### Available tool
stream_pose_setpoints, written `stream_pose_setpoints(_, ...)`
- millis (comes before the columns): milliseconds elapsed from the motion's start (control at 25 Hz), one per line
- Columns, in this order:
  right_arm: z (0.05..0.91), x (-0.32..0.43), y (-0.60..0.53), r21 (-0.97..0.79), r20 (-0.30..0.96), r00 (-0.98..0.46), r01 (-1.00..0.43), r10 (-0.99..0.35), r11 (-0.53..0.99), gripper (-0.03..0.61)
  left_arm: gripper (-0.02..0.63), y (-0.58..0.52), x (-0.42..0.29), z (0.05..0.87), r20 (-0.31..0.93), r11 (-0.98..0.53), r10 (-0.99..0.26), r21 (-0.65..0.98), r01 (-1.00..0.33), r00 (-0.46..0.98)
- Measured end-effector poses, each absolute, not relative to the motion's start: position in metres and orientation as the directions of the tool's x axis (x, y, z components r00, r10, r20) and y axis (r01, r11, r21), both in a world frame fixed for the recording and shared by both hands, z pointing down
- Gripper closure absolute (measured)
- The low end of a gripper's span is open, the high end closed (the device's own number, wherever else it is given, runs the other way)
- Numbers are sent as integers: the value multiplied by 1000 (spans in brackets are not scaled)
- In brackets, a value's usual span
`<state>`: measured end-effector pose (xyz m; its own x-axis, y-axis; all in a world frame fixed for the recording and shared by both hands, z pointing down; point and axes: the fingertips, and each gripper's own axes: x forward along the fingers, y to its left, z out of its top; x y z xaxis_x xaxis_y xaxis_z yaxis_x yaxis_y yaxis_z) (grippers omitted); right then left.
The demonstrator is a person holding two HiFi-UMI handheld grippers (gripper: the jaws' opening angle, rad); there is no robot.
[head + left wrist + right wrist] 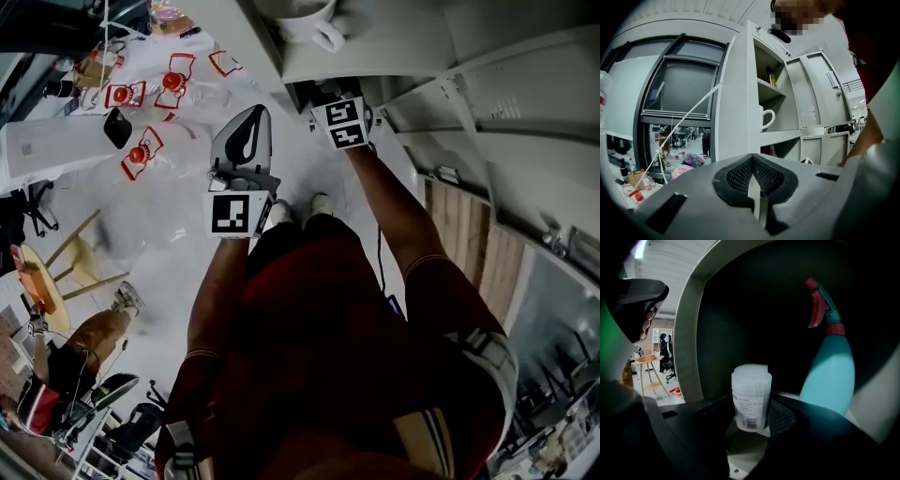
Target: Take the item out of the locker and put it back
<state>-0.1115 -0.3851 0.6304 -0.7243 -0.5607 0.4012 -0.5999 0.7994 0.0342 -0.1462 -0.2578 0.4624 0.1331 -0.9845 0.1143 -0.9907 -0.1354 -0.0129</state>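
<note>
A translucent white plastic jar (751,397) with a printed label stands upright between the jaws of my right gripper (749,427); the pads sit against its lower sides. The jar is inside a dark locker compartment, next to a teal spray bottle (829,371) with a red trigger. In the head view only the right gripper's marker cube (339,123) shows at the compartment's mouth; its jaws are hidden inside. My left gripper (249,120) hangs outside the locker (740,93), its jaws closed together with nothing in them (753,180).
A white mug (315,24) sits on the shelf above the compartment, also seen in the left gripper view (767,119). Open grey locker doors (506,89) stand to the right. Red-and-white items (141,150) lie on the floor, and a wooden stool (80,262) stands at the left.
</note>
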Motion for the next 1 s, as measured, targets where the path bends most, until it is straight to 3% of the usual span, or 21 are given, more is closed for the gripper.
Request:
stream_pose_setpoints(440,633,-105,-384,17,417,-714,-612,-562,791,338,607,-251,-143,455,93,-153,-984,-13,-988,152)
stream_pose_setpoints(1000,618,-74,-353,2,372,-719,-632,-587,775,333,607,-237,-137,453,91,-177,-980,-10,-984,175)
